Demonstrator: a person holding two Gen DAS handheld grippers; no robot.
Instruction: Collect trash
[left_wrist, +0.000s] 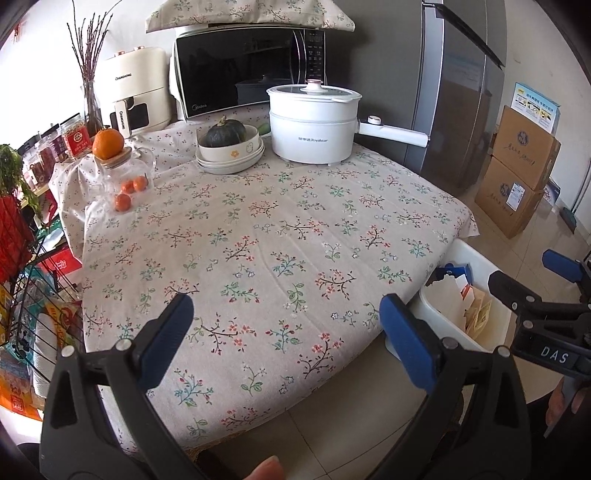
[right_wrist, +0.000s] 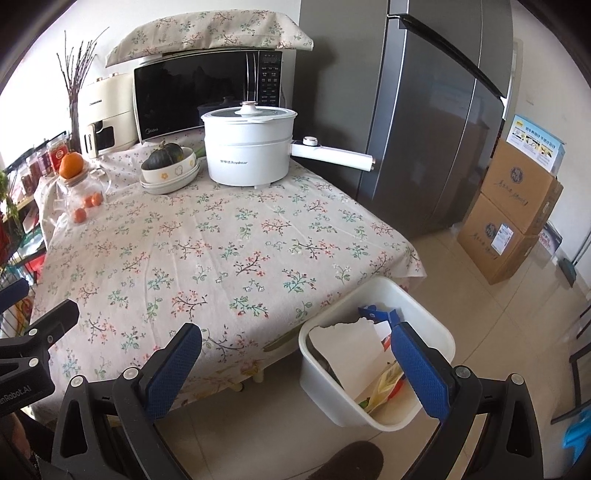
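Beside the floral-clothed table (right_wrist: 221, 240), a white bin (right_wrist: 373, 413) holds torn paper and wrappers; both grippers' fingers spread, empty.

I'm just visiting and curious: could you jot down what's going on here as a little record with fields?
Setting: table with floral tablecloth
Left gripper: open, holding nothing, over the table's near edge
Right gripper: open, holding nothing
Trash bin: white, on the floor beside the table, with paper and wrappers inside
Loose trash on table: none visible
Other items: white electric pot, squash in a bowl, microwave, cardboard boxes
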